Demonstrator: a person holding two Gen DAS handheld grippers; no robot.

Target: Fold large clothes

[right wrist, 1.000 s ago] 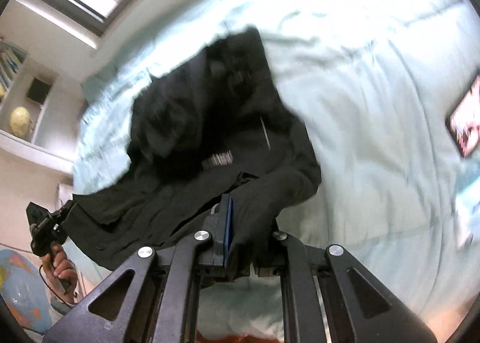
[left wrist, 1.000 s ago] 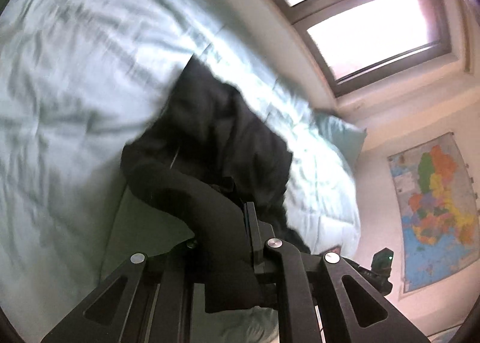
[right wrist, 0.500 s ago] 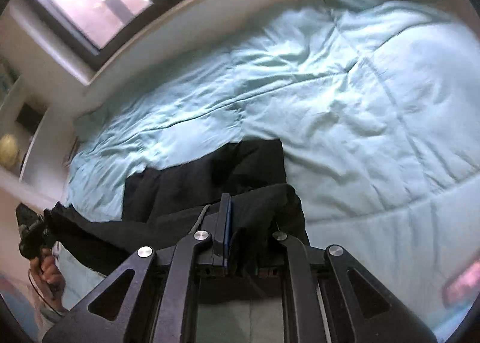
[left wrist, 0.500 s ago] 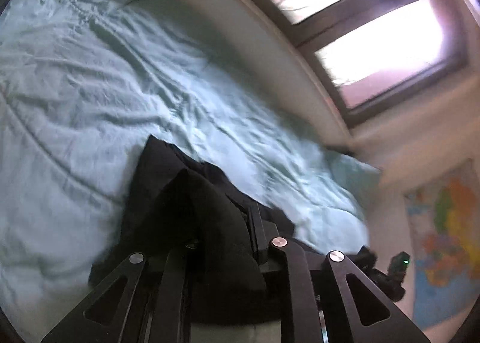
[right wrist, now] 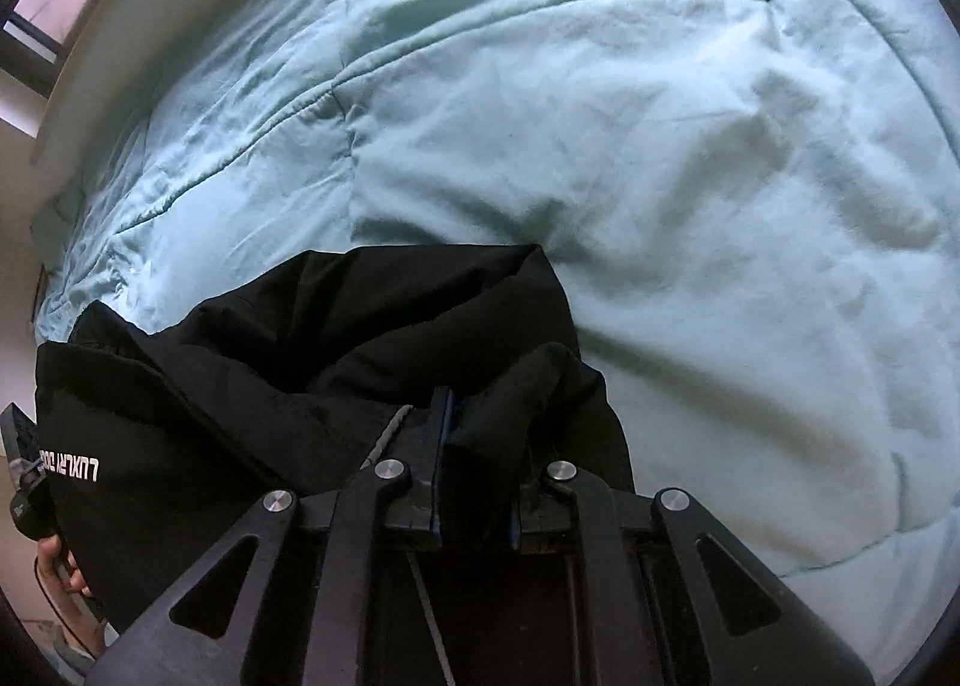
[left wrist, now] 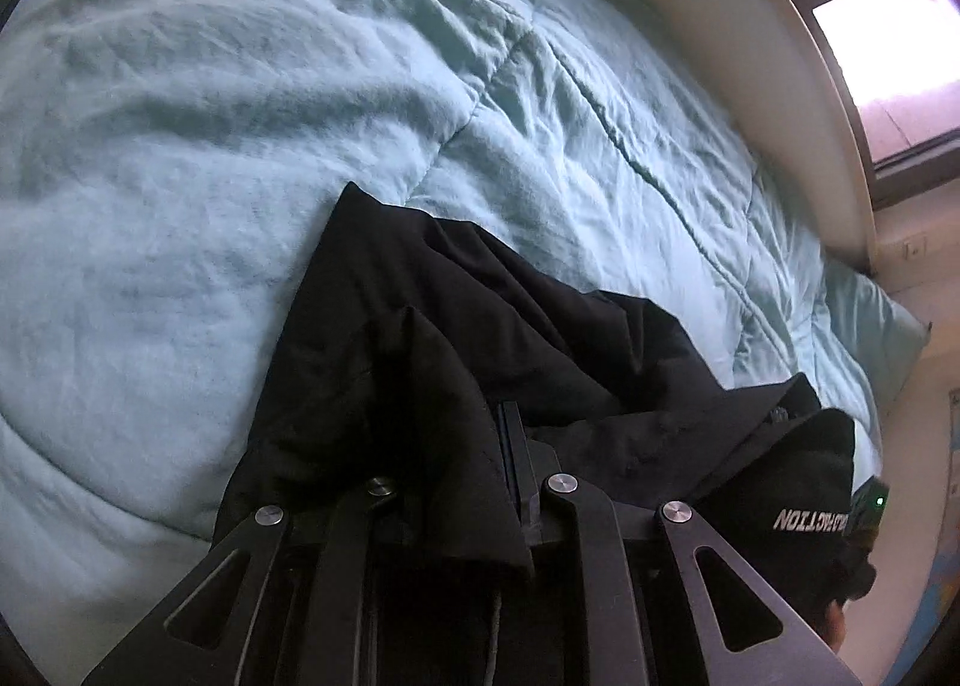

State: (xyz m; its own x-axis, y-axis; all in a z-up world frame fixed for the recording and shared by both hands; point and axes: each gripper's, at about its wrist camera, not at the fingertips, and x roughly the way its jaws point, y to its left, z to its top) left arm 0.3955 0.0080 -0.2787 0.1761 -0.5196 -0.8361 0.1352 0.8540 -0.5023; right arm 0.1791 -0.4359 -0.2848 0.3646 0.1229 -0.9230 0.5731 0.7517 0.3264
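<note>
A large black jacket (left wrist: 468, 326) with white lettering lies partly on the pale blue quilt (left wrist: 240, 116) near the bed's front edge. My left gripper (left wrist: 474, 458) is shut on a fold of the jacket, which drapes over its fingers. In the right wrist view the same jacket (right wrist: 312, 350) stretches to the left. My right gripper (right wrist: 480, 446) is shut on another bunch of its black cloth. The jacket hangs between the two grippers, with its far part resting on the quilt (right wrist: 660, 146).
A pale headboard or wall ledge (left wrist: 750, 26) runs along the far side of the bed under a window (left wrist: 888, 26). A pillow (left wrist: 870, 320) lies at the right end. The other gripper and a hand (right wrist: 54, 554) show at the lower left.
Both grippers have come down and forward toward the bed with the jacket. The jacket, lifted and swung before, now rests partly on the quilt close to the grippers.
</note>
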